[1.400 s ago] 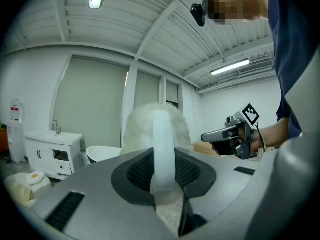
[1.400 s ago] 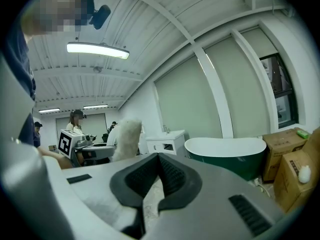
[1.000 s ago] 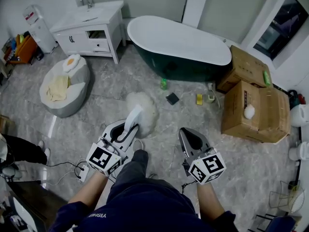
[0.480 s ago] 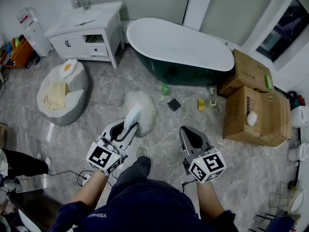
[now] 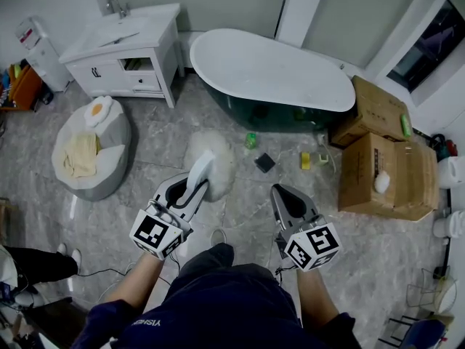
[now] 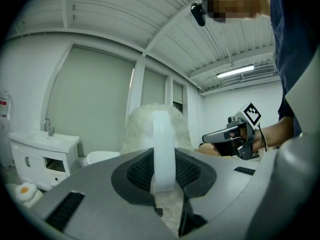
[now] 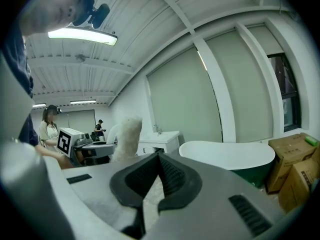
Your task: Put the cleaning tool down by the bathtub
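The cleaning tool is a fluffy white duster on a flat white handle. My left gripper is shut on that handle, and the fluffy head sticks out past the jaws, above the marble floor. The white and dark green bathtub stands ahead by the far wall, well beyond the duster. My right gripper hangs to the right, shut, with nothing between its pads. From the right gripper view I see the duster at the left and the bathtub ahead.
A white vanity cabinet stands left of the tub. A grey beanbag lies at the left. Cardboard boxes sit at the right. A green bottle, a dark square and a yellow item lie on the floor before the tub.
The view has shifted forward toward the bathtub, and the floor items now sit closer. Both grippers keep their pose, the left still gripping the duster handle.
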A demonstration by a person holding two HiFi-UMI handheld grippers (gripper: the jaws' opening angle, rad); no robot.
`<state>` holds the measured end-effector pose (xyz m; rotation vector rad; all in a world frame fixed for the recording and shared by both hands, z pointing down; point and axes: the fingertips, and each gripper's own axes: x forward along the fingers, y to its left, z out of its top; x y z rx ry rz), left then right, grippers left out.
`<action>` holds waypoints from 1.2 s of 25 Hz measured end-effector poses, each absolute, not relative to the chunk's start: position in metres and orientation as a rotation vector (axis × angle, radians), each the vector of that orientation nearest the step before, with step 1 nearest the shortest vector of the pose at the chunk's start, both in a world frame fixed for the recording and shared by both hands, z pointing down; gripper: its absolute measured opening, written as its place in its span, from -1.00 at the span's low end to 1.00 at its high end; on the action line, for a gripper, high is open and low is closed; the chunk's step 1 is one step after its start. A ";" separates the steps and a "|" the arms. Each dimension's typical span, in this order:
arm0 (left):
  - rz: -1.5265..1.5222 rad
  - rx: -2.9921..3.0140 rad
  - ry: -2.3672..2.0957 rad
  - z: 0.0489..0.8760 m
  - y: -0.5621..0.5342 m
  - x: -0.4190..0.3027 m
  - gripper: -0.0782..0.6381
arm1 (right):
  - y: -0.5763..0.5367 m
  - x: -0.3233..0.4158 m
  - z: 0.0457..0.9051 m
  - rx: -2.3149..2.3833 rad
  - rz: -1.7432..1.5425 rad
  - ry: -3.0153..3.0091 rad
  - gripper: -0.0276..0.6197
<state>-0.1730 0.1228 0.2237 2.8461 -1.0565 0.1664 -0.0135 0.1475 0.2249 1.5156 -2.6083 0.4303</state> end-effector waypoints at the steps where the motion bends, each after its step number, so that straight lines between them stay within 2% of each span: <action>1: 0.165 2.850 -1.054 0.223 0.118 -0.175 -0.49 | 0.143 -0.016 0.224 1.517 0.427 -2.609 -0.90; 11: 0.170 2.845 -1.069 0.223 0.077 -0.185 -0.49 | 0.107 -0.030 0.225 1.516 0.416 -2.598 -0.90; 30: 0.221 2.822 -1.081 0.239 -0.023 -0.145 -0.49 | -0.001 0.004 0.245 1.481 0.473 -2.615 -0.90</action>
